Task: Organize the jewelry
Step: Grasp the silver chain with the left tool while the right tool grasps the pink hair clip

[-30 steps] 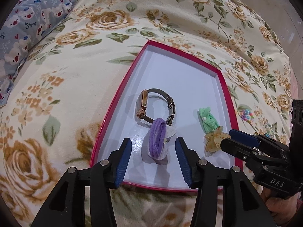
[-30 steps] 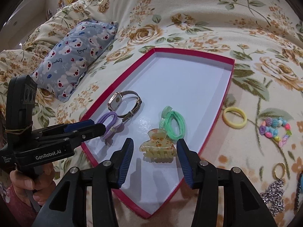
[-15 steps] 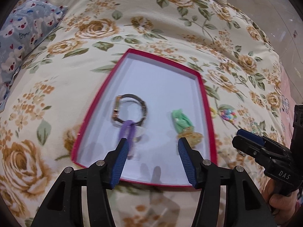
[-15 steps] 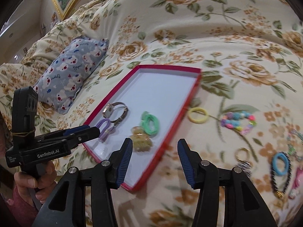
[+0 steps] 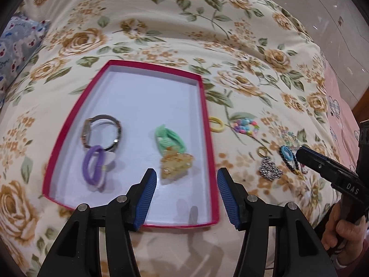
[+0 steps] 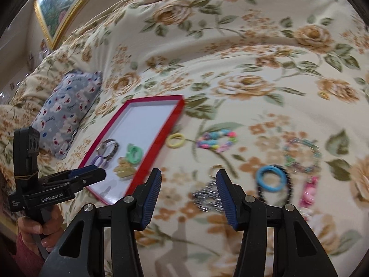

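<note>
A red-rimmed white tray (image 5: 206,124) lies on the floral bedspread. In it are a watch (image 5: 101,133), a purple hair tie (image 5: 93,165), a green hair tie (image 5: 169,138) and a yellow claw clip (image 5: 176,164). My left gripper (image 5: 186,175) hovers open over the tray's near right corner, holding nothing. Right of the tray lie a yellow hair tie (image 6: 176,140), a colourful bead bracelet (image 6: 218,140), a silver charm keyring (image 6: 205,196), a blue hair tie (image 6: 272,179) and a pink piece (image 6: 307,191). My right gripper (image 6: 188,175) stands open and empty above the bedspread by the keyring.
A blue patterned pillow (image 6: 66,110) lies left of the tray, and a gold-framed picture (image 6: 57,11) hangs behind the bed. A pastel bead bracelet (image 6: 302,157) sits beyond the blue tie. A hand (image 6: 34,228) holds the left gripper's handle. The bed's edge drops off at far right (image 5: 341,115).
Both grippers drew back and shifted right. The left came away from the purple hair tie, the right from the claw clip to the loose jewelry beside the tray.
</note>
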The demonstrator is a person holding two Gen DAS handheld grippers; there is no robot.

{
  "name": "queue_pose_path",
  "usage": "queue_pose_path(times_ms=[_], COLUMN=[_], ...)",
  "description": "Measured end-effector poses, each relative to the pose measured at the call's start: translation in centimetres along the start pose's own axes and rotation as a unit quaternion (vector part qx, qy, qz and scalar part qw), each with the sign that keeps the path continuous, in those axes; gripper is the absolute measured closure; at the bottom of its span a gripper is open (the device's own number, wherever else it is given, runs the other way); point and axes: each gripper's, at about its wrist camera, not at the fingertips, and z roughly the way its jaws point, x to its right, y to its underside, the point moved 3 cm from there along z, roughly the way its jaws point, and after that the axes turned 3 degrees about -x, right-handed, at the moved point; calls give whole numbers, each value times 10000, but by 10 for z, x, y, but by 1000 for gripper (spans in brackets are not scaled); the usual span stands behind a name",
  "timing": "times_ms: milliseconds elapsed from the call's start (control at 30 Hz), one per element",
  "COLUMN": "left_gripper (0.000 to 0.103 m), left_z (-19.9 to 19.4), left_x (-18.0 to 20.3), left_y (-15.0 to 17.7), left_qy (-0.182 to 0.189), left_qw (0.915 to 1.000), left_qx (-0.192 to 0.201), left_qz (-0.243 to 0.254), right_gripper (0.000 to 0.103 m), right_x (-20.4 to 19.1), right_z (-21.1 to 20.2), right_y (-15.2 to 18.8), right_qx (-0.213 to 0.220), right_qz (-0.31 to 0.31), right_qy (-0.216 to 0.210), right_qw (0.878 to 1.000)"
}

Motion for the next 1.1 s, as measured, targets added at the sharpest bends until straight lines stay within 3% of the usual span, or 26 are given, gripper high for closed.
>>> queue_pose_path(times_ms=[700,1100], left_gripper=[49,49], left_z=[37,70], left_x=[71,98], left_y=[-7,-8], left_qy=[360,547], left_qw=[9965,9924], left_qx=[-310,-552], left_qz=[688,957], right_gripper=[52,52], right_x=[89,111], right_z=[-45,-35], right_y=[23,33], right_qx=[232,80], right_qz=[767,855], right_qy=[642,949], right_qw=[9947,9918])
